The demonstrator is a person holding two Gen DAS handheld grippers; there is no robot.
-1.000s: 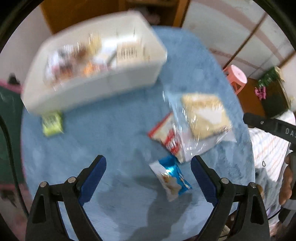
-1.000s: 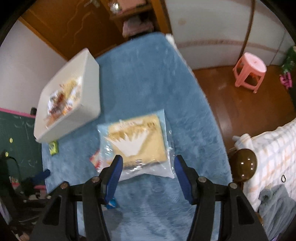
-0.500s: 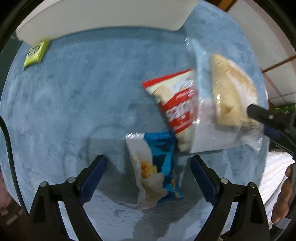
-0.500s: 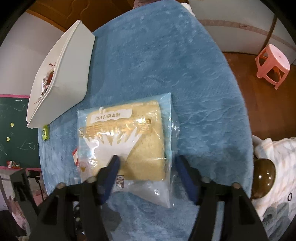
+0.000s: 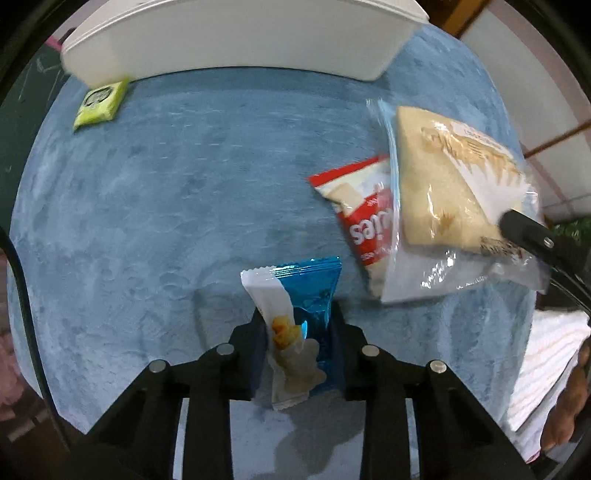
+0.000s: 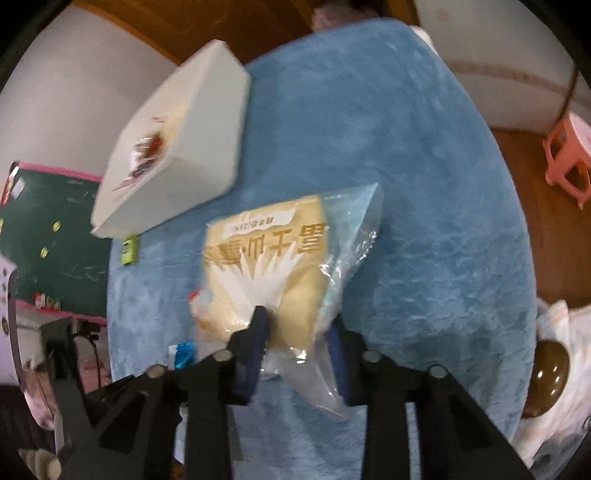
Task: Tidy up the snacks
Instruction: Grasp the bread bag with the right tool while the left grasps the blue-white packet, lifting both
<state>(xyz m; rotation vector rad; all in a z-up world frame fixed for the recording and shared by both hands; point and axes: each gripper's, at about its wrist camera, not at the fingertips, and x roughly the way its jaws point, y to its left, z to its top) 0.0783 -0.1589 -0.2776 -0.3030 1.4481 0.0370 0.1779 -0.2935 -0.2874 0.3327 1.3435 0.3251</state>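
A blue and white snack packet (image 5: 310,280) lies on the blue fuzzy cloth (image 5: 166,206). My left gripper (image 5: 297,321) points down on it, jaws closing, both pads pressed on the packet's sides. A clear bag of pale yellow cake (image 6: 273,251) sits between the closing jaws of my right gripper (image 6: 297,325), whose pads pinch its near end. That bag (image 5: 443,177) partly covers a red and white snack packet (image 5: 362,214). The white bin (image 5: 236,33) stands at the far side with snacks inside (image 6: 147,155).
A small green packet (image 5: 101,101) lies against the bin's near left corner. A pink stool (image 6: 569,155) stands on the wooden floor to the right. A person's hand (image 5: 565,406) and striped sleeve show at the right edge.
Both grippers came down and went from wide open to shut, the left on the blue packet, the right on the cake bag. The bag's near end now looks bunched.
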